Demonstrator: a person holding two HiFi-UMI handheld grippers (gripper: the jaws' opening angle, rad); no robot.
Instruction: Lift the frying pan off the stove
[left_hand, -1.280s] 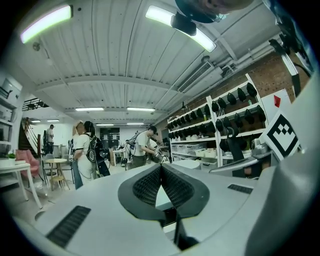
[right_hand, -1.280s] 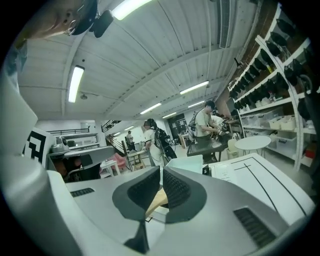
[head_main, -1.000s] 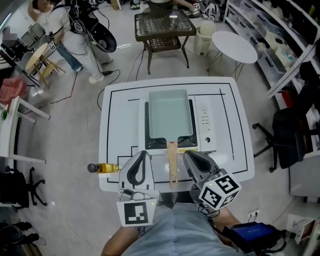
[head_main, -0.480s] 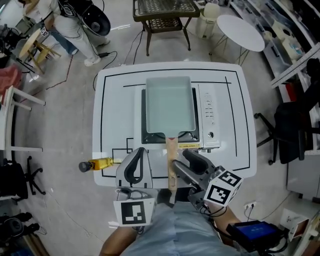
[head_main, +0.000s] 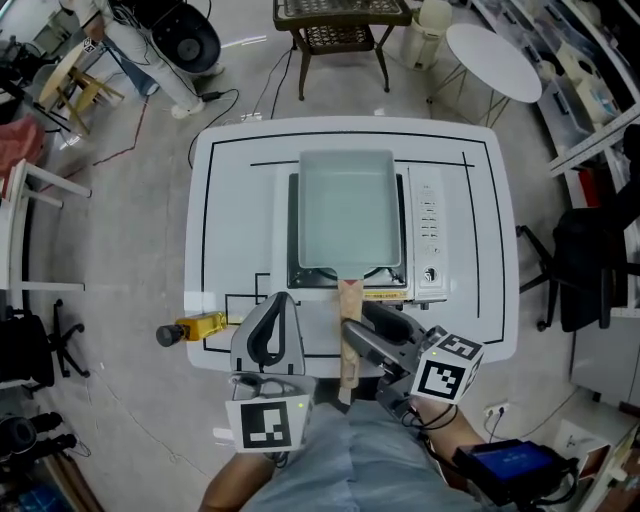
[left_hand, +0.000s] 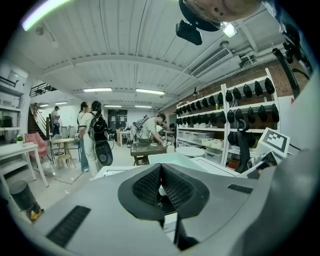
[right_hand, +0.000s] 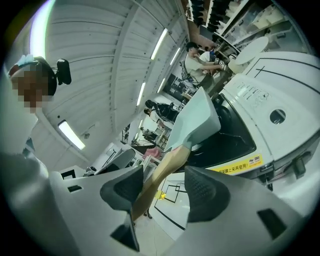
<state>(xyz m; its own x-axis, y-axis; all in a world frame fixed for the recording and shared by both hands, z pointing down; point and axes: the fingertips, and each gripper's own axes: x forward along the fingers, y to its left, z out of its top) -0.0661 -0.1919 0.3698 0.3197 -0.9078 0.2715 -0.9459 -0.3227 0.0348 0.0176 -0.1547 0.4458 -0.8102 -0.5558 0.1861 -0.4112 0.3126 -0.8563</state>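
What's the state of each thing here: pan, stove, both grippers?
Pan: flat on the stove, not lifted.
Stove: carrying the pan; on or off can't be told.
Handle: between the right gripper's jaws, not clamped.
Right gripper: open, jaws have just been opening.
Left gripper: shut, empty.
Yellow item: lying on its side at the table edge.

left claw closed, right claw — just parted
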